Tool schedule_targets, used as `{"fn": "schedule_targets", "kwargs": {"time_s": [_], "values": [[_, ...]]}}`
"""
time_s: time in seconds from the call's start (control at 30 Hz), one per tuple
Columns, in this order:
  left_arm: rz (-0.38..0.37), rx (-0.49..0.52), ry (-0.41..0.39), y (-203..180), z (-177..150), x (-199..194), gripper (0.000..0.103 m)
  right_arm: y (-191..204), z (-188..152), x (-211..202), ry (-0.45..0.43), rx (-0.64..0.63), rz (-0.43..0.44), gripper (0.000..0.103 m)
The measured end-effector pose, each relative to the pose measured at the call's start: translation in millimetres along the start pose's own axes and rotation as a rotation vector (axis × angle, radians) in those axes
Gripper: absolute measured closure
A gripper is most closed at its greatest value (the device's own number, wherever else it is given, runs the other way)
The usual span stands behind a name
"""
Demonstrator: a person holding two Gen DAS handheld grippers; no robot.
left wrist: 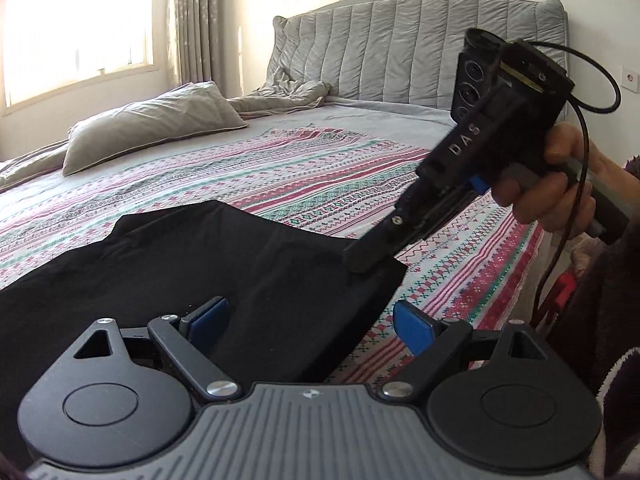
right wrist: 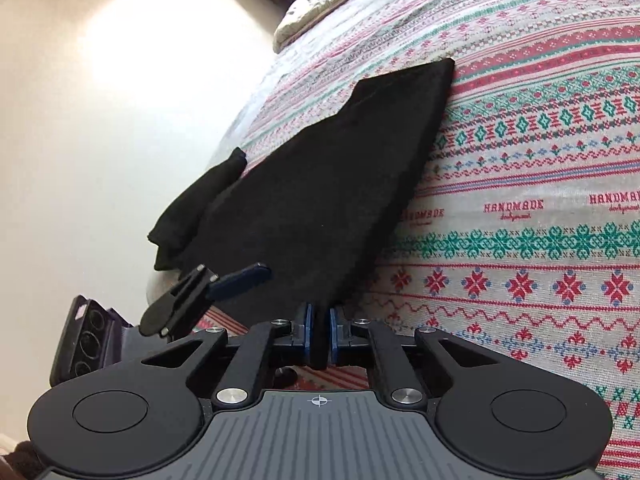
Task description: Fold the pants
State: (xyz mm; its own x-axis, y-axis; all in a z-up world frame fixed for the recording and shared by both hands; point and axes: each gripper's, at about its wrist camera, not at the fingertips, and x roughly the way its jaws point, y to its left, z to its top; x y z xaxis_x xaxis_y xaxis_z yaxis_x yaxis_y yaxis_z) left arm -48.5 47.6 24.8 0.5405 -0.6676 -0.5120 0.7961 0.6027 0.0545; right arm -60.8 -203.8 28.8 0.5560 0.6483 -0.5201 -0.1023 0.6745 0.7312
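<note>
Only right wrist view shows right gripper [right wrist: 320, 334] pinching pants [right wrist: 320, 184] hem

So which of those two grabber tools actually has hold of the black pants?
The right gripper: its jaws are pinched on the edge of the black pants. The left gripper has its jaws spread wide, holding nothing.

- a home bedroom, shown by the wide bed [left wrist: 280, 152] that fills most of the left wrist view.
- at the head of the bed stands a grey padded headboard [left wrist: 400, 44] with upright quilted channels.
- on the bed, near the headboard, lie a grey pillow [left wrist: 152, 128] and a rumpled grey sheet [left wrist: 288, 92].
- a knitted-pattern bedspread [right wrist: 540, 200] in red, green and white covers the bed.
- beside the bed, a bright window [left wrist: 76, 20] with a curtain [left wrist: 192, 20].
</note>
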Motion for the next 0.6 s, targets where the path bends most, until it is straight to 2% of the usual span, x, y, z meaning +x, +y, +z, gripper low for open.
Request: {"fn": "schedule_targets", "kwargs": {"time_s": [0.1, 0.2, 0.23, 0.3, 0.4, 0.5, 0.6], "values": [[0.071, 0.035, -0.002, -12.5, 1.0, 9.7, 0.003, 7.3, 6.0, -0.5, -0.007, -0.012, 0.016, 0.094], [0.263, 0.116, 0.026, -31.1, 0.0, 29.1, 0.008, 9.2, 12.4, 0.3, -0.009, -0.008, 0.037, 0.093], [0.34, 0.146, 0.05, -36.6, -2.9, 36.2, 0.013, 6.6, 14.1, 0.4, -0.009, -0.001, 0.046, 0.089], [0.424, 0.172, 0.085, -40.8, -9.3, 49.1, 0.02, -1.8, 17.6, -0.2, -0.019, 0.018, 0.044, 0.088], [0.446, 0.144, 0.076, -39.7, -16.3, 50.9, 0.024, -25.4, 24.6, -0.3, -0.04, 0.057, 0.003, 0.081], [0.459, 0.137, 0.059, -42.2, -18.0, 49.2, 0.027, -47.8, 37.7, 9.2, -0.051, 0.099, -0.053, 0.081], [0.452, 0.11, 0.05, -41.9, -19.2, 49.0, 0.035, -63.7, 53.6, 27.7, -0.042, 0.141, -0.038, 0.081]]}}
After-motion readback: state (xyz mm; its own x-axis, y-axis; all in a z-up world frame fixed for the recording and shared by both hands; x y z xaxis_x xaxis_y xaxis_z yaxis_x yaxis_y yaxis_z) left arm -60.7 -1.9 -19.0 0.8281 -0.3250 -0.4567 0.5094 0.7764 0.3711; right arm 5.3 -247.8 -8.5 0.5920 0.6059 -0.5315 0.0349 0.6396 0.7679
